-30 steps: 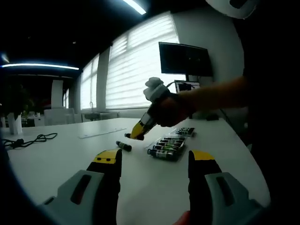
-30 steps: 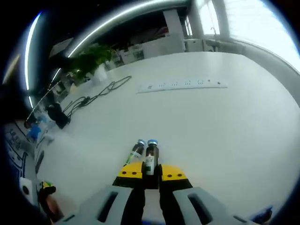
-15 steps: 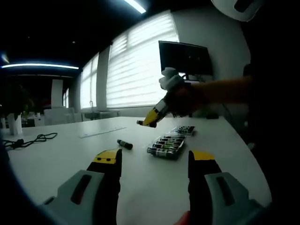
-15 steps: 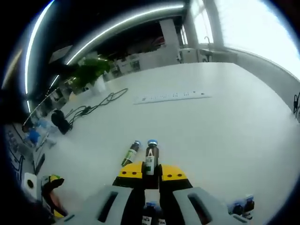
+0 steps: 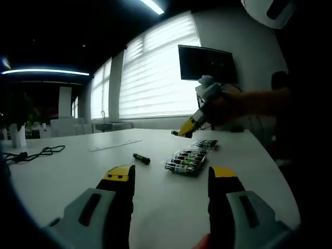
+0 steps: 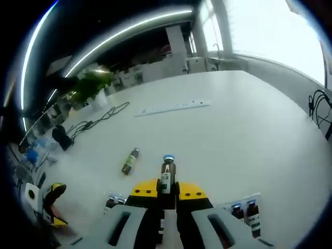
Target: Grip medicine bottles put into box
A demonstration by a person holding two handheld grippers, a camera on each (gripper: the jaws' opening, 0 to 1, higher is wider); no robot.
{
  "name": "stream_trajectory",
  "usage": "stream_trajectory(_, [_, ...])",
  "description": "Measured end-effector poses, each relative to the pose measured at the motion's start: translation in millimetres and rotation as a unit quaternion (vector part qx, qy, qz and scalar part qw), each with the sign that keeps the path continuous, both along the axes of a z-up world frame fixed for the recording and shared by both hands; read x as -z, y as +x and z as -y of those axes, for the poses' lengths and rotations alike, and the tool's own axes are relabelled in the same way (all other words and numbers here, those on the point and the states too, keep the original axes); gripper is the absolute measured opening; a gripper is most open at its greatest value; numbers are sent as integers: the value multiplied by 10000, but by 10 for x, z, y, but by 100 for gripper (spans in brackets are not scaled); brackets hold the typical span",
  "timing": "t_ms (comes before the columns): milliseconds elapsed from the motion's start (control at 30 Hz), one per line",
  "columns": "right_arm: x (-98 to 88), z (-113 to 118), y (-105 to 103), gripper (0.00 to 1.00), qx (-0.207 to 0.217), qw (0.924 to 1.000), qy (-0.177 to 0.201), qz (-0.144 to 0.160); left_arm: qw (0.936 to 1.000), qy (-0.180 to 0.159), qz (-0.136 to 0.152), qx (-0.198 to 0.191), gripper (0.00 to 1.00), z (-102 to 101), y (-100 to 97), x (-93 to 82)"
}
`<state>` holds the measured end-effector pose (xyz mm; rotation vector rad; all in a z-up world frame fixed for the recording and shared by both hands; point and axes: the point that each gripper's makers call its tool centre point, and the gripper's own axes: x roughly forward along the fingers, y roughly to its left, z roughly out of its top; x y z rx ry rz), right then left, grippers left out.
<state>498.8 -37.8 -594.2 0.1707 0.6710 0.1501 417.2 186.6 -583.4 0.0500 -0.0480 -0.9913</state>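
Note:
My right gripper (image 6: 167, 189) is shut on a small brown medicine bottle (image 6: 167, 169) with a blue cap and a green label, held upright above the table. In the left gripper view that right gripper (image 5: 189, 126), held by a hand, hangs just over the far end of the clear box (image 5: 188, 161), which holds several bottles lying in rows. Box bottles (image 6: 244, 213) show low beside my right jaws. One loose bottle (image 5: 141, 158) (image 6: 129, 161) lies on the white table left of the box. My left gripper (image 5: 171, 177) stands open and empty near the table's front.
A white power strip (image 6: 171, 107) and black cables (image 6: 101, 115) lie farther out on the table, with a green plant (image 6: 89, 83) beyond. A dark monitor (image 5: 206, 63) stands behind the box. The left gripper (image 6: 52, 203) shows at the lower left of the right gripper view.
My right gripper has carried its bottle away from the loose bottle on the table, rightwards to above the box. The left gripper has stayed still and open.

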Motion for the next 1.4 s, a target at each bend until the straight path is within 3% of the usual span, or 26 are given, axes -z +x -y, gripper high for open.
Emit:
stream_trajectory(200, [54,137,-160,7,71,9995,-309,-28,10000,-1,-10,24,49,6,-1,3])
stream_trajectory(667, [187,335,-411,7,224,9977,-619,-174,10000,8,-36,14,49,8,11,12])
stream_trajectory(1400, [388,388,-525,8,133,9918,-1245,-241,10000,18,-38,18,49,7,7,18])
